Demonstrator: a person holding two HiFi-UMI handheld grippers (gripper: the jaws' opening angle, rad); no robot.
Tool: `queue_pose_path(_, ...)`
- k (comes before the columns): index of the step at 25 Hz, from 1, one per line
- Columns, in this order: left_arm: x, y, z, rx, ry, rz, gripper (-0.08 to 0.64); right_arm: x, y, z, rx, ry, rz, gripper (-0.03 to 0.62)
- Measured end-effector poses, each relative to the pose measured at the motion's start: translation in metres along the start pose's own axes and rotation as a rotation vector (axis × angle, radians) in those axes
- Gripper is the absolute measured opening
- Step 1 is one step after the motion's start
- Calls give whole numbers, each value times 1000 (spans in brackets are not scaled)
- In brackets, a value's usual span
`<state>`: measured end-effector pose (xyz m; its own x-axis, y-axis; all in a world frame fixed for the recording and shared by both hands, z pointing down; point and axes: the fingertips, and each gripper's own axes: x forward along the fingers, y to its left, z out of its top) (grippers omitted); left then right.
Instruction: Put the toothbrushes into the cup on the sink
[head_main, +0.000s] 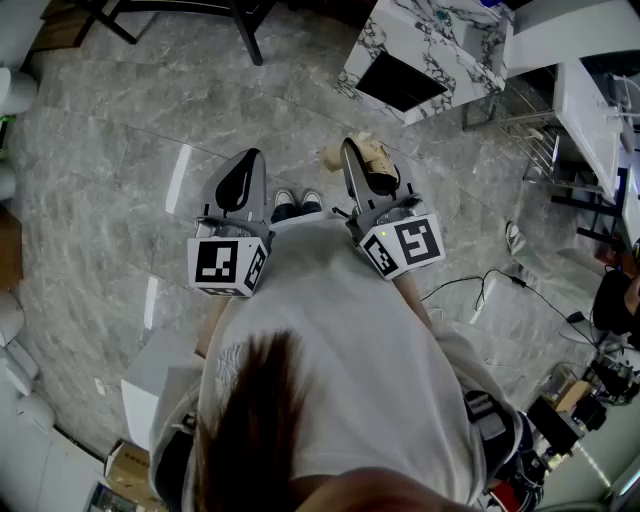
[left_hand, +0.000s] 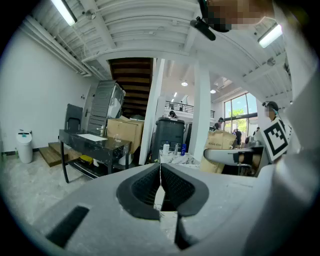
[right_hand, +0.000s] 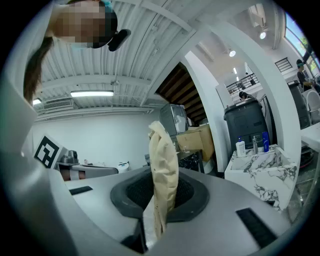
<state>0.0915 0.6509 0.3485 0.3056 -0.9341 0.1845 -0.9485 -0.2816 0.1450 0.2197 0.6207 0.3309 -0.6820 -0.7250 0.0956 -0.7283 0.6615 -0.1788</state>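
My left gripper (head_main: 248, 160) (left_hand: 160, 169) is held level in front of the person, jaws shut with nothing between them. To its right, my right gripper (head_main: 353, 150) (right_hand: 159, 176) is shut on a crumpled beige cloth (head_main: 375, 156) (right_hand: 163, 160) that sticks up past the jaws. A white marble sink unit (head_main: 432, 48) (right_hand: 261, 172) (left_hand: 176, 159) stands some way ahead on the floor. Small bottles (right_hand: 241, 148) stand on its top. No toothbrush or cup can be made out.
Grey marble floor (head_main: 120, 170) lies all round the person's shoes (head_main: 297, 203). A black table (left_hand: 92, 141) and cardboard boxes (left_hand: 125, 134) stand ahead at left, a dark bin (left_hand: 170, 134) behind the sink. Cables (head_main: 505, 285) and gear (head_main: 590, 385) lie at right.
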Motion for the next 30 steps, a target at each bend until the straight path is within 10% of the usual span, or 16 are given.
queue_pose_path(30,2,-15,-3,-5,-30,58,17,-32,-32,-10,14,-10,15,52)
